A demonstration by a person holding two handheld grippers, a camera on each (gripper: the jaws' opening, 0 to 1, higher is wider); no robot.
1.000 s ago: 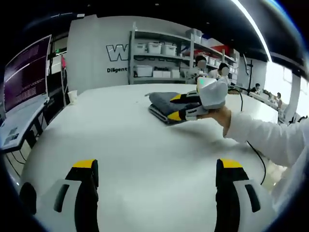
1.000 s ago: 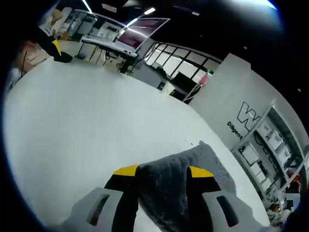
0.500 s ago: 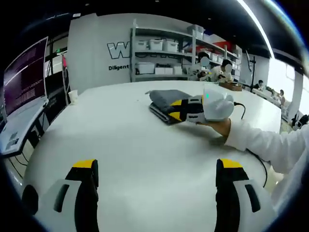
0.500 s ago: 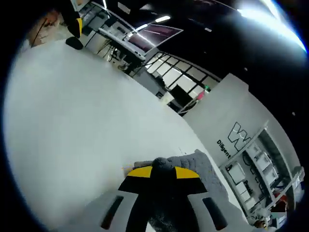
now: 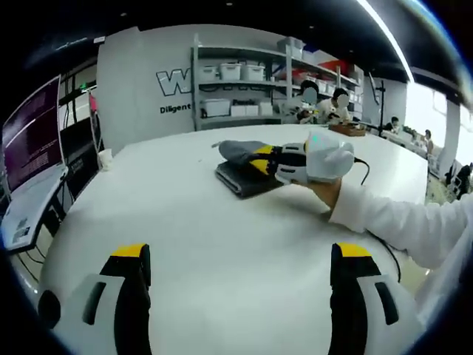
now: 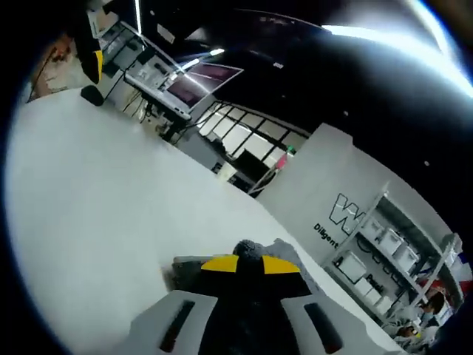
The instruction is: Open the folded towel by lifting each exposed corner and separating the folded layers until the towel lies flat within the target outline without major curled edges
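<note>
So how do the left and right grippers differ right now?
The left gripper is open, jaws wide apart over bare white table; the right gripper is shut on the grey towel. The left sits far from the towel; the right is at it, with an upper layer raised. Both have yellow-tipped black jaws.

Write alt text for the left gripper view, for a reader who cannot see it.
Across a white table, the right gripper, held in a white-sleeved hand, has its jaws closed on the top layer of a folded grey towel, lifting it. The left gripper waits in the foreground with jaws apart, holding nothing; shelves line the back wall.
</note>
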